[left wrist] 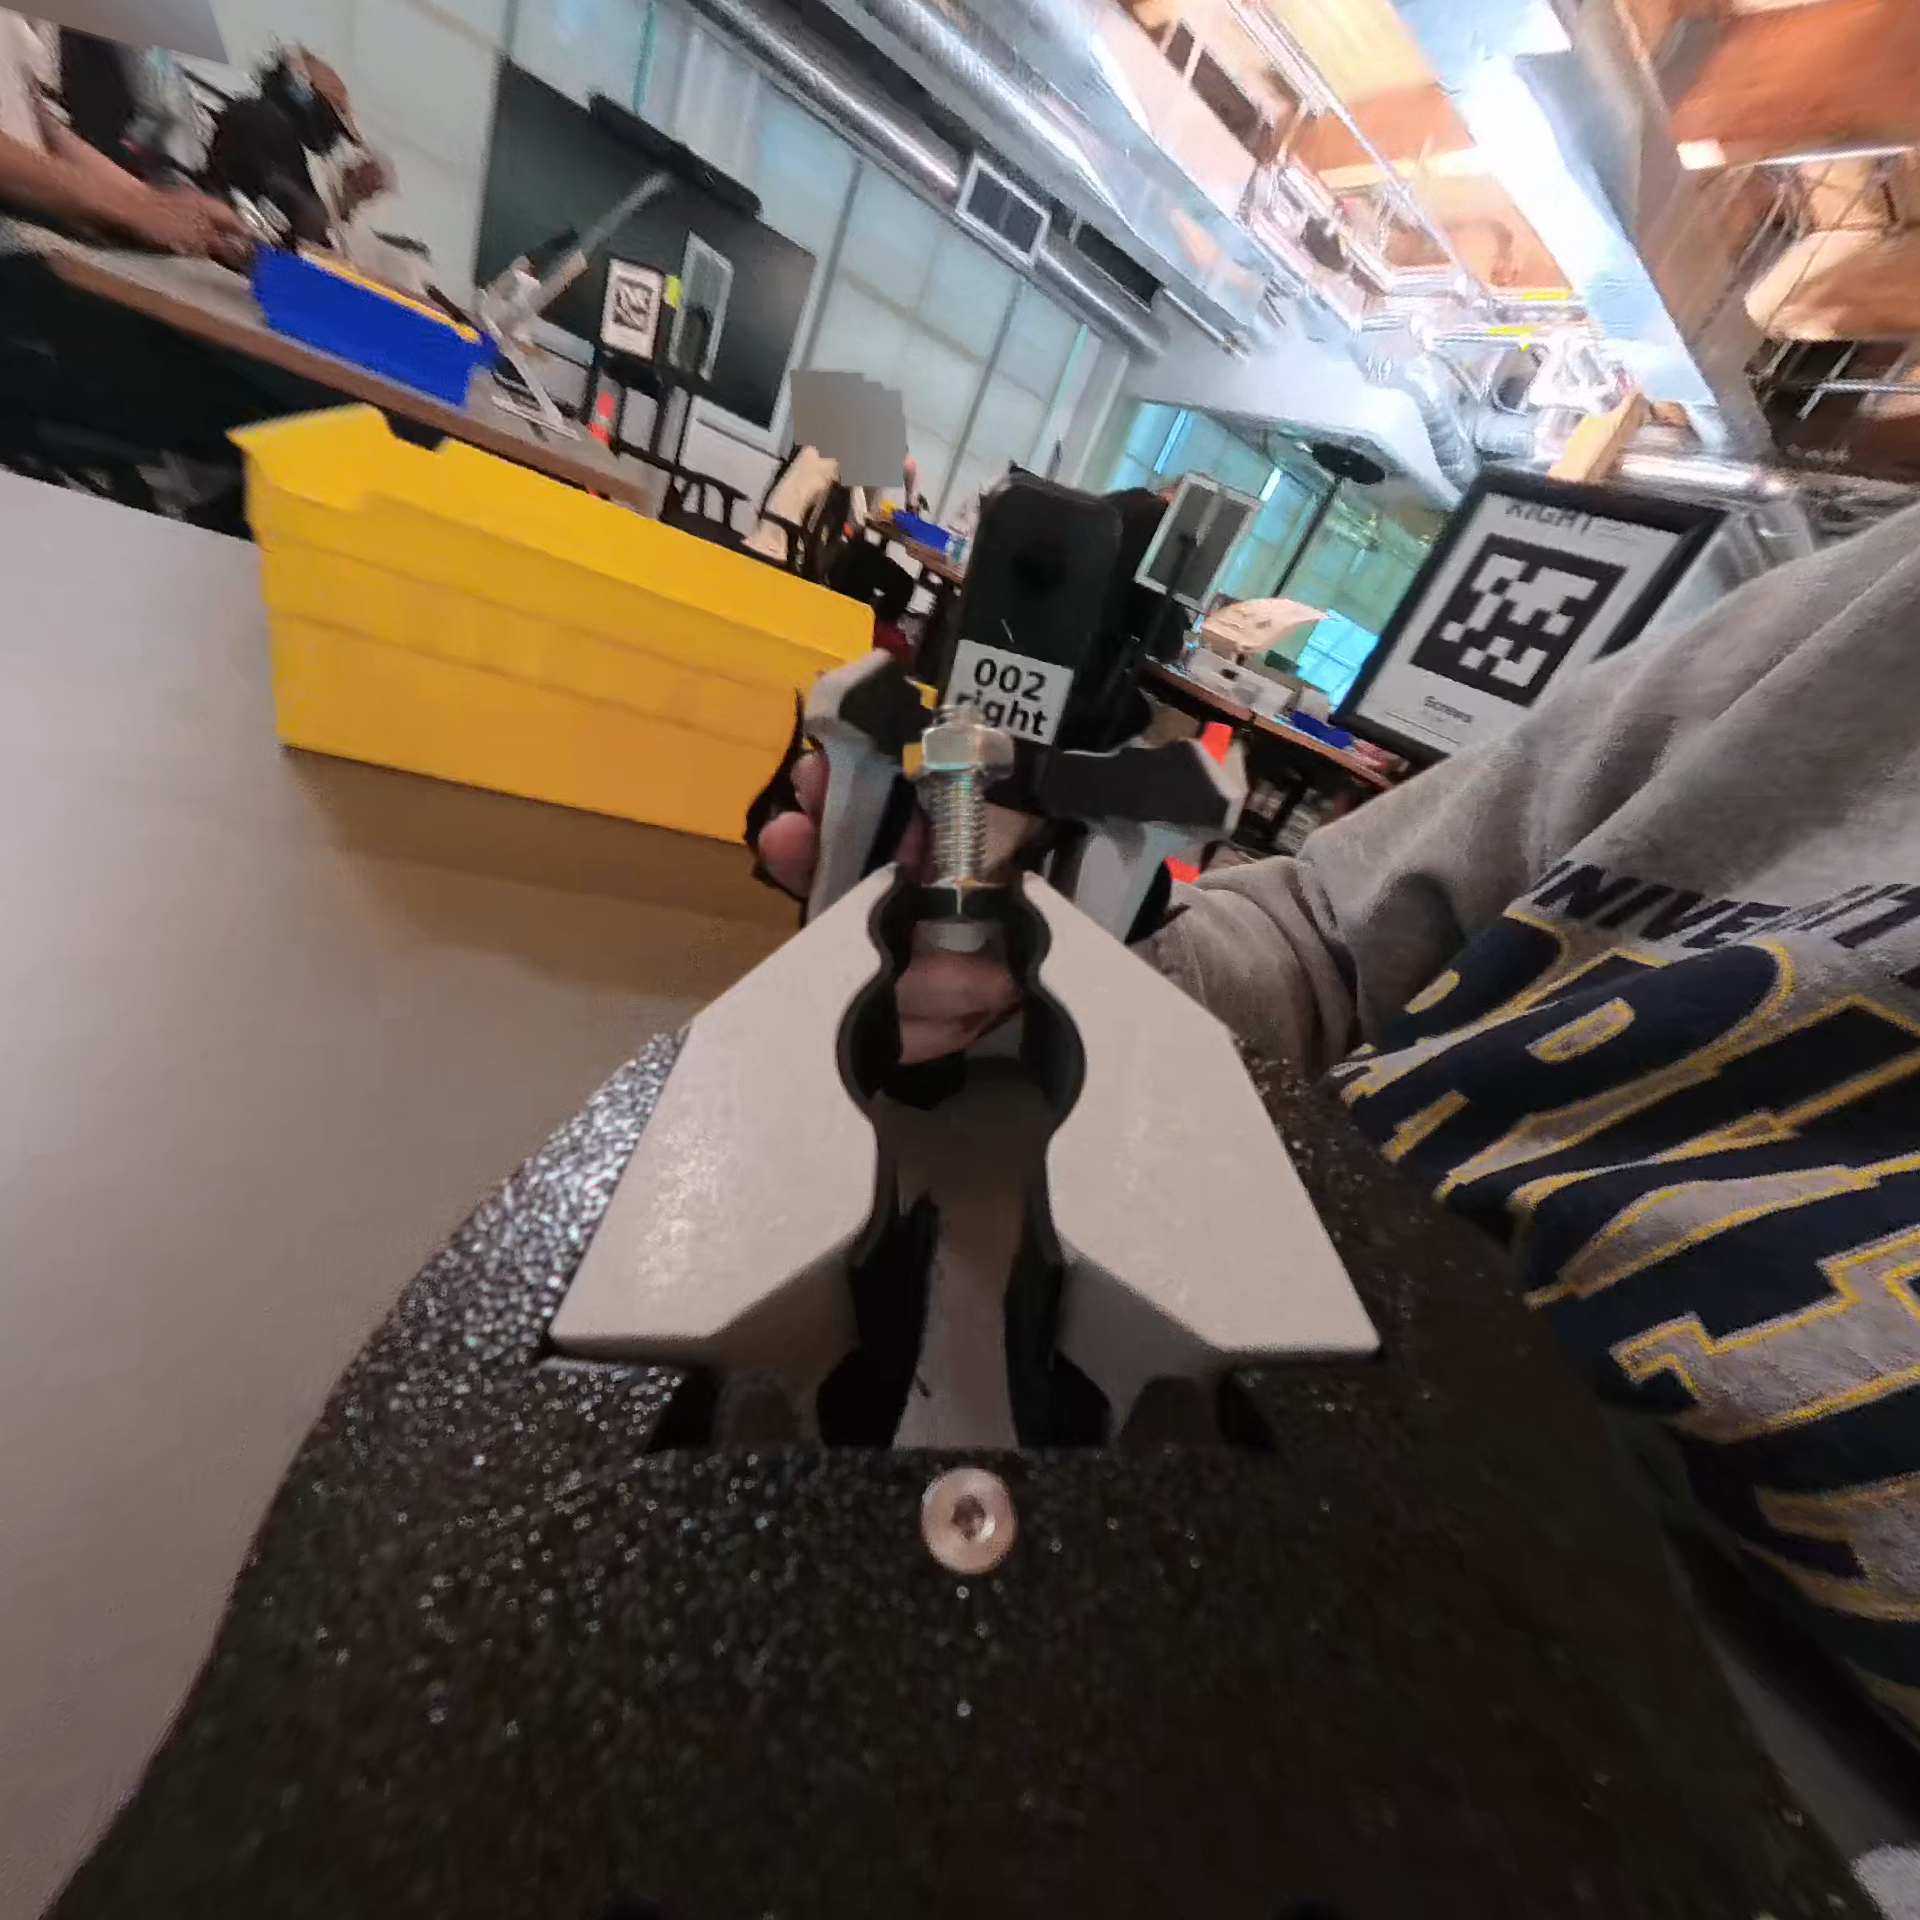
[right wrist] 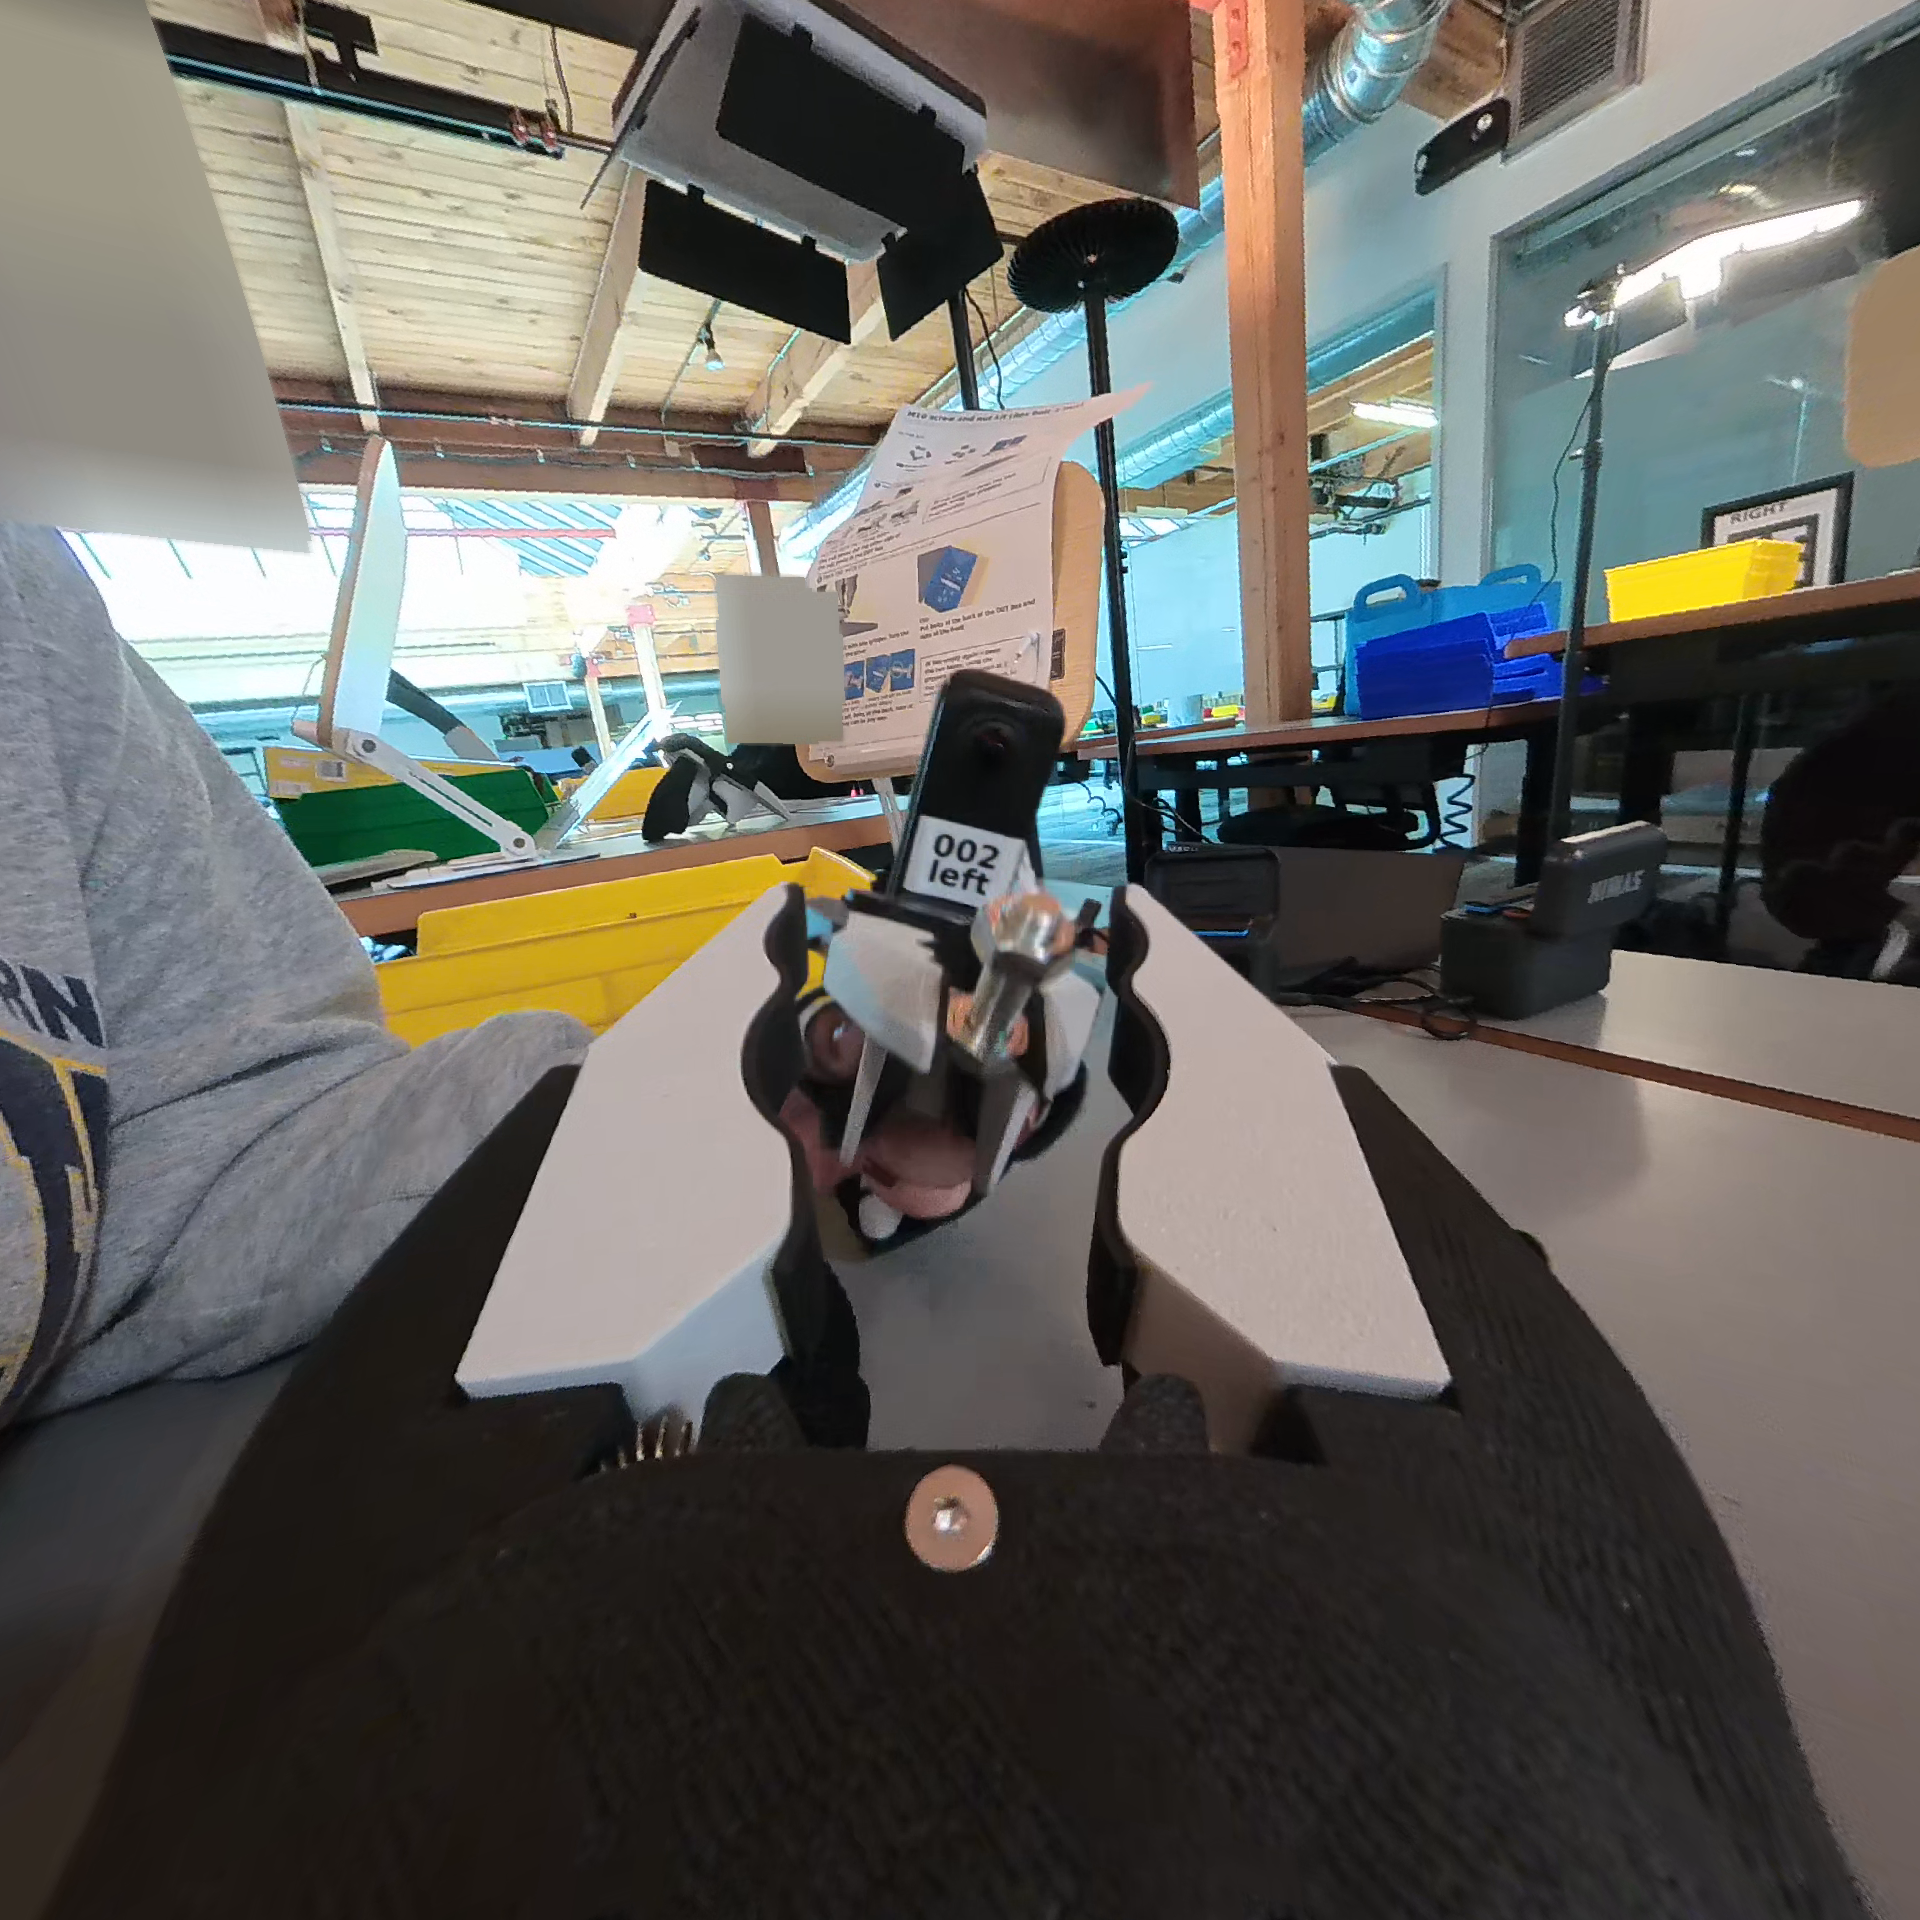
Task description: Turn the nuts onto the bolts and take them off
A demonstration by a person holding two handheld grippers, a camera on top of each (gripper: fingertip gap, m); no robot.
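Left gripper (left wrist: 956,914) clamps the nut (left wrist: 958,894) at frame centre; bolt (left wrist: 962,805) axis runs upward, head toward the right gripper (right wrist: 956,935). Right gripper spread wide, empty; bolt sits just beyond its tips.

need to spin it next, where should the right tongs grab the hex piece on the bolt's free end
Across two opposite flats of the hex piece, coming from the free end: the left tongs clamp the other end of the bolt, and the open right tongs face this one.
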